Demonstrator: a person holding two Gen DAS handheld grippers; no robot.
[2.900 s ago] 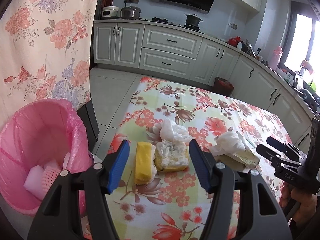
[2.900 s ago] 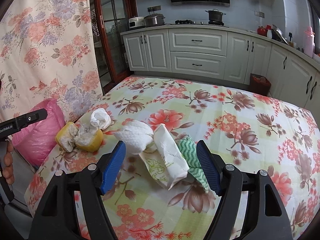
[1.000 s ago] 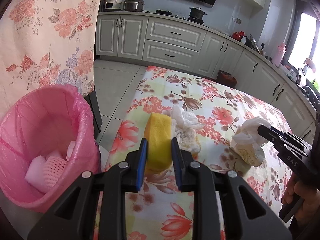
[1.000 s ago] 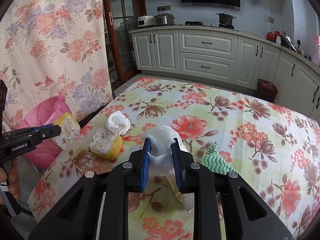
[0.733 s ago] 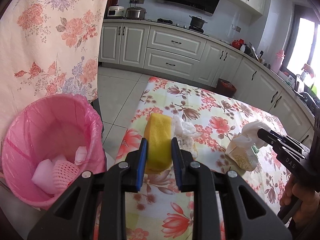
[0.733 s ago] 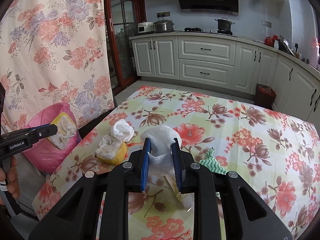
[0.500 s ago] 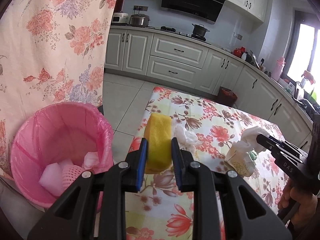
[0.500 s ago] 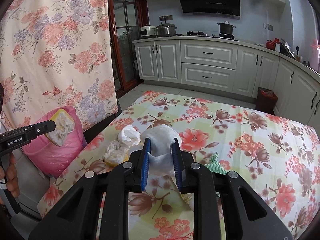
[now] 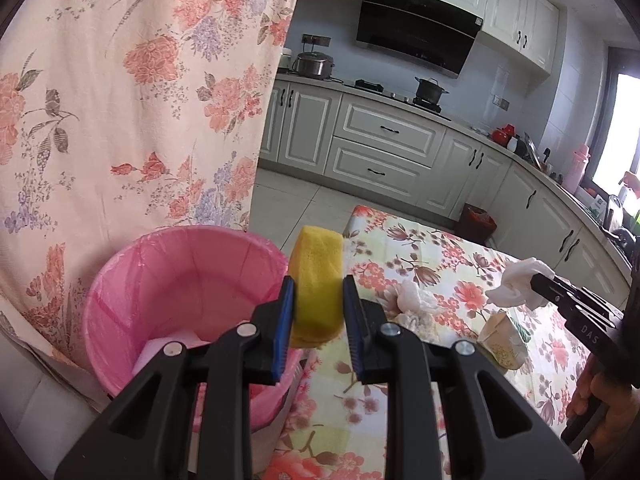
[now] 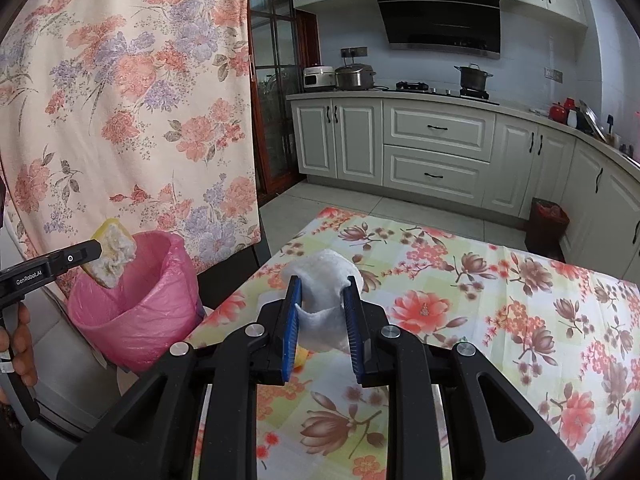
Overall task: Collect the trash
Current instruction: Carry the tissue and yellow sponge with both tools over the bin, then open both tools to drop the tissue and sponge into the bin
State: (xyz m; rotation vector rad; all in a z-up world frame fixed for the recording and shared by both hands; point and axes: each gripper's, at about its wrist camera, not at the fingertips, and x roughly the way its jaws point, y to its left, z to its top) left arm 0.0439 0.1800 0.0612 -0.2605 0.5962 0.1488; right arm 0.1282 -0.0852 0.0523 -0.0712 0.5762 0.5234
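A large floral curtain (image 9: 132,92) is hung at the left, just behind a bin lined with a pink bag (image 9: 120,300). A run of white kitchen cabinets (image 10: 436,148) is seen along the far wall, with a black range hood (image 10: 440,12) above and a dark pot (image 10: 474,76) on the hob. A table covered by a flowered cloth (image 10: 500,308) is stood beside the bin, its near corner just next to the bin's rim. A small dark waste basket (image 10: 546,228) is placed on the floor by the cabinets, beyond the table's far edge.

Pale pink scraps (image 9: 160,348) are lying at the bottom of the bin, partly hidden by the left gripper's frame.

A yellow sponge (image 9: 318,280) is clamped upright between the blue pads of the left gripper (image 9: 318,312); in the right wrist view it is held in the air above the bin's near rim, its worn pale face turned outward. A crumpled white paper towel (image 10: 324,300) is pinched by the right gripper (image 10: 322,320), raised over the table. Below it in the left wrist view a printed paper wrapper (image 9: 502,340) is seen, though whether it hangs from the towel or rests on the cloth cannot be told.

A crumpled white tissue (image 9: 416,300) and a second worn sponge (image 9: 416,322) are lying on the cloth near the table's corner, touching each other. A hand (image 10: 20,340) is seen on the left gripper's handle.
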